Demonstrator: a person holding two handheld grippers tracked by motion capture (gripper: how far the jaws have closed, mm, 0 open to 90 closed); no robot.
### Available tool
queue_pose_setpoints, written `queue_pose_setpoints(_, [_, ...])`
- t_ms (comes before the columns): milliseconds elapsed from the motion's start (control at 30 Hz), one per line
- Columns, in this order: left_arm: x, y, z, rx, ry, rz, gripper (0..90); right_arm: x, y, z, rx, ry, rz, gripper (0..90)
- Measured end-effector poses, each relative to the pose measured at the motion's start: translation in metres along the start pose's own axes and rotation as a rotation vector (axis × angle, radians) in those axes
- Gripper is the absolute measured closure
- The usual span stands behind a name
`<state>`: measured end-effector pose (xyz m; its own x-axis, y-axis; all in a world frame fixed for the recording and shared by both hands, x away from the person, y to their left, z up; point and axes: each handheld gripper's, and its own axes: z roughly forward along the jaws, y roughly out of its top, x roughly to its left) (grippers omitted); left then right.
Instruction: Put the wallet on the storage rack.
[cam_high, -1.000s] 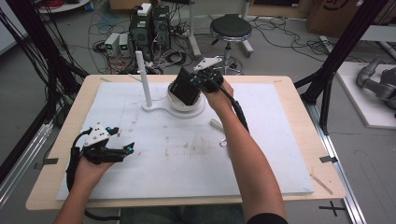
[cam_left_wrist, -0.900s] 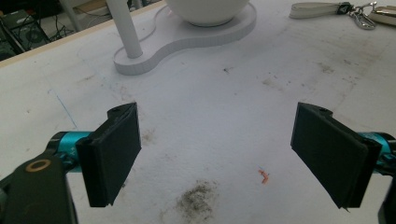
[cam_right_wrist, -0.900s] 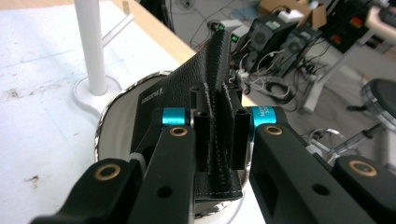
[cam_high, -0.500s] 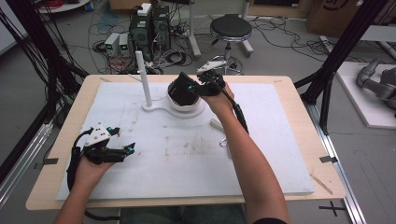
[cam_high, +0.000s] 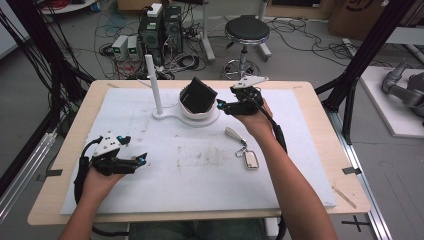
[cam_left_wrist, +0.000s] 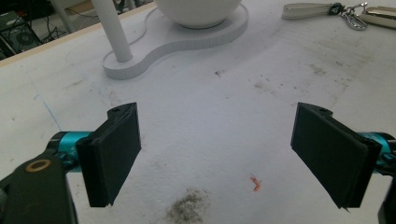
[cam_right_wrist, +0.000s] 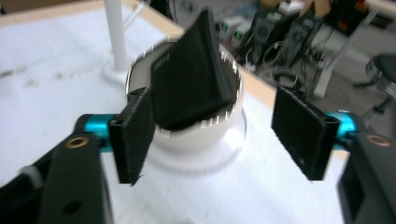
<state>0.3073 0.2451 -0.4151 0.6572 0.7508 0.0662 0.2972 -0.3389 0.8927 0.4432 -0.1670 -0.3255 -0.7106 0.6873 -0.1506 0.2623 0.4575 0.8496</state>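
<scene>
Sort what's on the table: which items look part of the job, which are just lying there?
Likely in play: black wallet resting tilted in the white bowl on the stand; open right gripper beside it.

Lying about: key fob with strap; open left gripper, idle.

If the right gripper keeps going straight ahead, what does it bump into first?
Probably the black wallet-like object leaning in the white bowl. The open right gripper points straight at it, though blur hides the exact gap.
</scene>
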Motion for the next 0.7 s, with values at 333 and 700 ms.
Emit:
queue_pose_setpoints(333, [0.001, 0.003, 0.007, -0.026, -0.016, -0.011, 15.9, -0.001, -0.045, -0.041, -0.060, 0.001, 0.058, 29.3])
queue_pose_setpoints(700, [0.002, 0.006, 0.012, -0.047, -0.027, -0.010, 15.9, 0.000, -0.092, -0.074, -0.086, -0.038, 0.121, 24.6])
